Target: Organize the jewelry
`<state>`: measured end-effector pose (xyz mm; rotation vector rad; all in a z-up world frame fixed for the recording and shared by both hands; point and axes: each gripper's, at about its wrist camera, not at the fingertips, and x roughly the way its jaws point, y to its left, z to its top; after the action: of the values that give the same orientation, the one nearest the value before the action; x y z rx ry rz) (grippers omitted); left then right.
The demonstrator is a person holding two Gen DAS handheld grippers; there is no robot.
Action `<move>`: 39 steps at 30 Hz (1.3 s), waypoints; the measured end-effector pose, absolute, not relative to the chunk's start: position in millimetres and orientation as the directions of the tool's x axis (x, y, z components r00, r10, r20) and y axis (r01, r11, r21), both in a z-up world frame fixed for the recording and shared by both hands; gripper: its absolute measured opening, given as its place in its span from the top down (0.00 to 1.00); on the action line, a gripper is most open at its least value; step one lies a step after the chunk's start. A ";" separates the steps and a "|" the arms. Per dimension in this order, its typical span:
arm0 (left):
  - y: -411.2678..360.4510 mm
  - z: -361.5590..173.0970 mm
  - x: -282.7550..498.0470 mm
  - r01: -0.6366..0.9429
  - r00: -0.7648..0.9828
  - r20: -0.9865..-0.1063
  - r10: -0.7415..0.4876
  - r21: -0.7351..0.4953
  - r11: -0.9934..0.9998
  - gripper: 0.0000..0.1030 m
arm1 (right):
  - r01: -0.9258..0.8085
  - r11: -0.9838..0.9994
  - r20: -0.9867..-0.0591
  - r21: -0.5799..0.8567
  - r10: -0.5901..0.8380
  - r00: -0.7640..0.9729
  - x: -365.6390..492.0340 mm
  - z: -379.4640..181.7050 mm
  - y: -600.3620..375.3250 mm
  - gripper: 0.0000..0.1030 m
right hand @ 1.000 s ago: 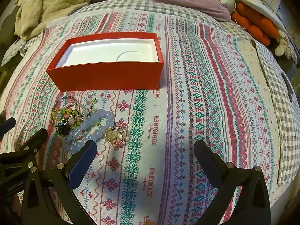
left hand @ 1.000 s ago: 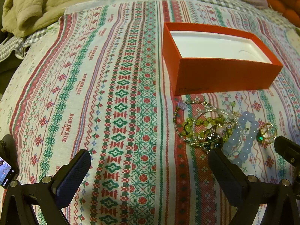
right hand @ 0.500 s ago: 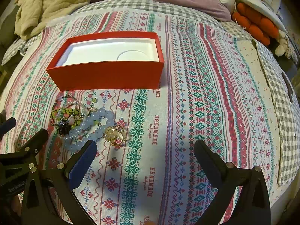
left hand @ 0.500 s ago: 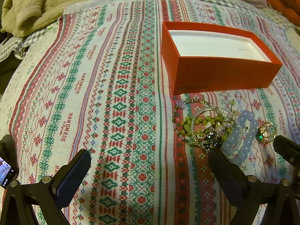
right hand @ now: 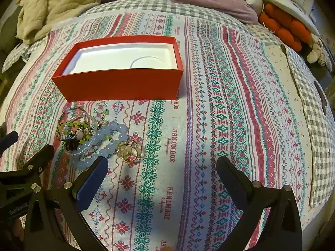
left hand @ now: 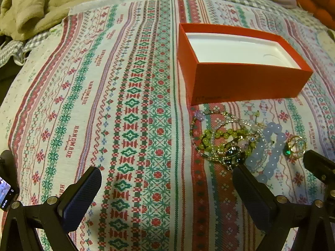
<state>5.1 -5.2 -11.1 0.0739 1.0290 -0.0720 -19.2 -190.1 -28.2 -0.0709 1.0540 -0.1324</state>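
Both grippers, left [left hand: 166, 185] and right [right hand: 161, 174], are hovering wide apart, holding nothing. The jewelry [left hand: 234, 140] is lying heaped on the bed's cloth [left hand: 125, 104], just in front of the red box [left hand: 242, 79], ring [right hand: 127, 149] beside the beads.

The patterned bedspread [right hand: 209, 125] has "HANDMADE" woven in red, repeated along its stripes. The black left tool [right hand: 18, 188] says "GenRobot", partly cut off. Faint box [left hand: 247, 83] print's unreadable.
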 end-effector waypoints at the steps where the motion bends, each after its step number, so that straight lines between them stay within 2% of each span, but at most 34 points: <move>1: -5.3 -10.9 5.2 0.097 0.511 -0.859 -0.028 0.025 0.995 0.00 | 0.074 0.990 -0.862 -0.121 -0.142 0.486 -19.3 -28.4 -190.1 0.00; 11: -7.0 -6.8 4.8 0.135 0.491 -0.869 -0.056 0.012 0.991 0.00 | 0.074 0.991 -0.869 -0.113 -0.135 0.476 -17.5 -27.5 -191.3 0.00; 17: -10.0 -1.9 7.8 0.191 0.492 -0.869 -0.046 0.056 0.980 0.00 | 0.054 0.993 -0.865 -0.104 -0.117 0.487 -13.7 -14.0 -197.3 0.00; 23: 4.3 2.1 25.4 0.225 0.425 -0.896 -0.130 -0.034 0.974 0.00 | 0.058 0.996 -0.876 -0.062 -0.082 0.475 -4.3 -7.0 -212.0 0.00; 26: 10.3 4.6 36.3 0.235 0.417 -0.899 -0.132 -0.034 0.971 0.02 | 0.057 0.998 -0.896 -0.010 -0.035 0.443 4.6 -8.5 -220.0 0.00; 29: 15.8 2.3 47.4 0.235 0.398 -0.904 -0.153 -0.061 0.970 0.09 | 0.052 0.998 -0.913 0.031 0.007 0.409 13.5 -11.5 -224.6 0.00; 32: 22.4 -5.1 62.2 0.230 0.347 -0.911 -0.223 -0.148 0.962 0.21 | 0.047 0.997 -0.920 0.054 0.032 0.390 20.6 -14.5 -226.5 0.03; 36: 25.4 -16.1 78.3 0.213 0.265 -0.908 -0.323 -0.272 0.938 0.48 | 0.035 0.993 -0.925 0.111 0.091 0.368 26.4 -18.2 -225.9 0.09; 39: 19.8 -21.4 85.5 0.219 0.235 -0.904 -0.356 -0.308 0.926 0.59 | 0.026 0.990 -0.925 0.137 0.118 0.362 29.6 -19.0 -224.2 0.13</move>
<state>85.5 19.8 -21.4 -0.1258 1.2743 -0.3958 29.6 -224.2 -19.0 0.1356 1.1998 0.0596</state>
